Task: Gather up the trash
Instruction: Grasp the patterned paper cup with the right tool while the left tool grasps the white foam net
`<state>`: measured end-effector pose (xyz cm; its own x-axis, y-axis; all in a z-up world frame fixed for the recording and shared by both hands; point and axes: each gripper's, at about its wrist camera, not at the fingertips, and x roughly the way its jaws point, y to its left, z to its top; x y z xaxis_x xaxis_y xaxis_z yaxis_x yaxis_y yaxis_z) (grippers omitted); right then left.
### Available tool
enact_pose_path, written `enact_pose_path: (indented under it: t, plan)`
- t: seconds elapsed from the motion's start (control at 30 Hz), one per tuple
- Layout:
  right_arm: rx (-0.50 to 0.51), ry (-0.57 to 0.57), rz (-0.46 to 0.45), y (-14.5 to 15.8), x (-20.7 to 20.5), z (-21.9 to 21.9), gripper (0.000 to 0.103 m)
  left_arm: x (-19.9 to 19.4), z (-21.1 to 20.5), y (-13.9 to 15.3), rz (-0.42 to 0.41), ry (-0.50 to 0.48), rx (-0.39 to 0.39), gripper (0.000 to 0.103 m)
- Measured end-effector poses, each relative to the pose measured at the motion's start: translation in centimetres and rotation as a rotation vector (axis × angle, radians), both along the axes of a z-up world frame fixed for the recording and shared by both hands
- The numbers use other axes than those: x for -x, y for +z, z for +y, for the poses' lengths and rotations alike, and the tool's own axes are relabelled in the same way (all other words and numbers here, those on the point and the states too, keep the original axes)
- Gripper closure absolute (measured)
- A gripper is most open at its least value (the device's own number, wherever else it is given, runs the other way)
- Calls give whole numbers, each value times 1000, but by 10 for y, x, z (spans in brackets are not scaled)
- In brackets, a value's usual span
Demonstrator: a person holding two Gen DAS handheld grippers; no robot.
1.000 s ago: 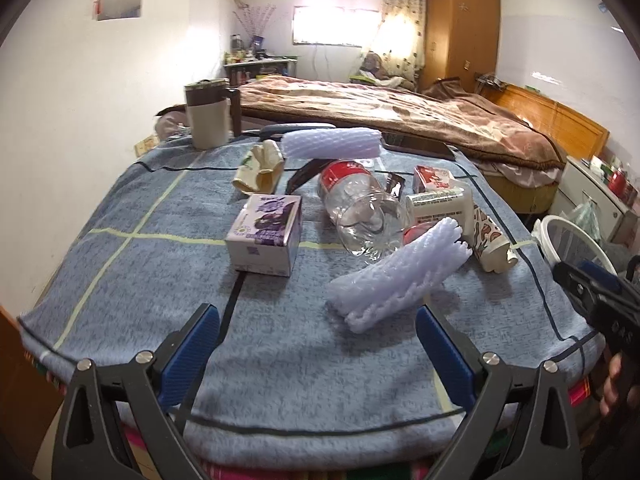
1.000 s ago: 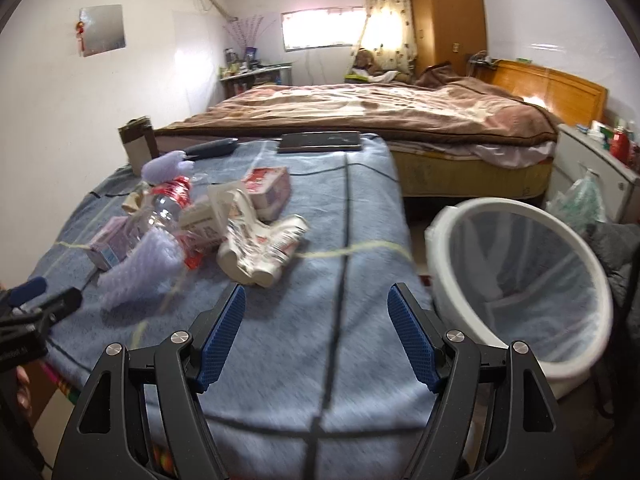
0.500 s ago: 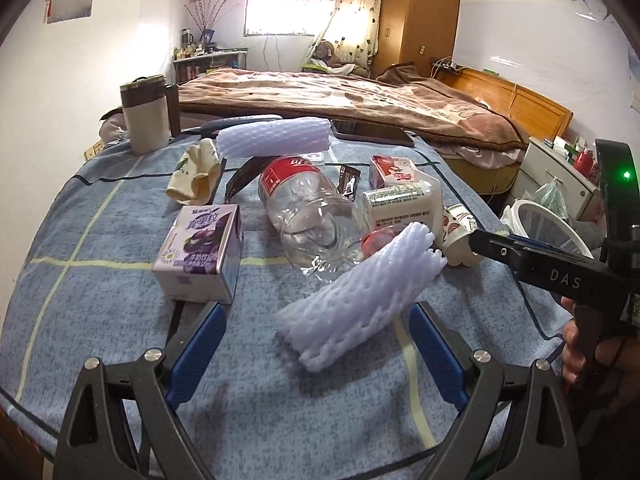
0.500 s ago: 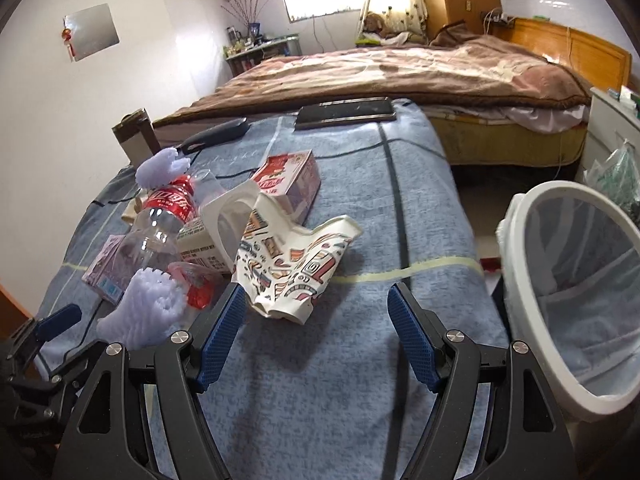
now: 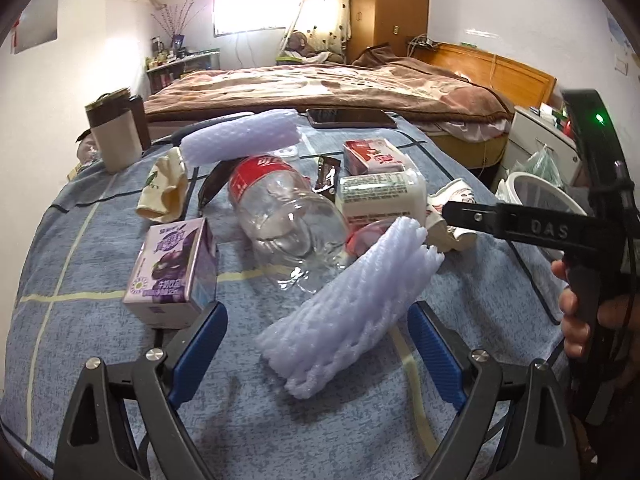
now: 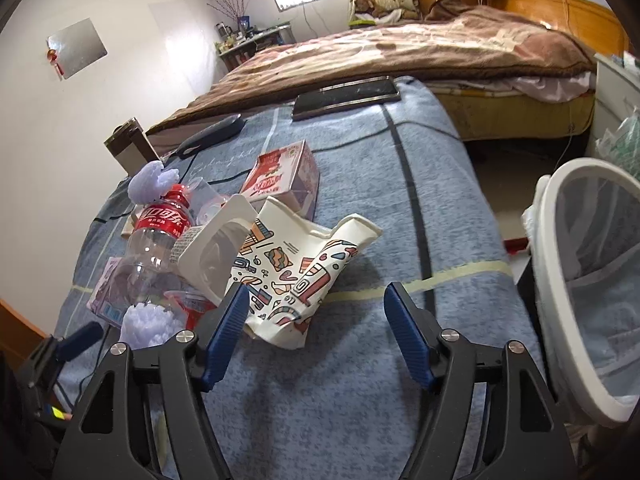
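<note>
Trash pile sits mid-worktop on the blue-grey checked cloth (image 5: 80, 320). Nearest the left gripper (image 5: 316, 344): a pale lilac foam fruit-net sleeve (image 5: 352, 308), lying diagonally between the wide-open blue-padded jaws, not gripped. Just behind it, touching, a clear crushed plastic bottle with red Coca-Cola label (image 5: 288, 212) on its side. Left of the bottle, a purple drink carton with grape print and Chinese text (image 5: 172, 272), upright, close to the left jaw. Far left: a crumpled cream paper cup (image 5: 164, 188) and a beige-and-brown lidded mug (image 5: 114, 136). Behind the bottle: a second lilac foam sleeve (image 5: 240, 136), a small dark sachet (image 5: 328, 172), a red-and-white carton (image 5: 374, 156) and a white carton with small print (image 5: 380, 196) on its side.

Right gripper (image 6: 316, 316) jaws wide, empty, hovering just near of a flattened white paper cup with colourful doodle print (image 6: 296, 276); its left pad is close beside the cup's edge, contact unclear. In the left view the right gripper's body reads "DAS" and shows a green light.

A white round bin with mesh liner (image 6: 592, 272) stands off the worktop's right edge. A dark tablet (image 6: 348, 96) lies at the far edge, with a bed with brown blanket (image 6: 400, 52) beyond.
</note>
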<state>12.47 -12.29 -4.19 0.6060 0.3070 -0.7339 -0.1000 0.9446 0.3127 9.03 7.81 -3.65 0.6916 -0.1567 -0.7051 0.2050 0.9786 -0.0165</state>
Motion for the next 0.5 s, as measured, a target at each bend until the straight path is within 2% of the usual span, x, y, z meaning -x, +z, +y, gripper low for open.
enact_pose_path:
  t: [0.17,0.37,0.5]
  plan:
    - [-20,1,14,-4,-4,2,47,-6,-1,-5,27,-19,4,28]
    - [-46,28,10,-4,-6,4,61,-6,-4,-6,37,-48,26,35]
    - [-51,38,7,-4,-7,5,64,-7,-9,-6,46,-60,36,38]
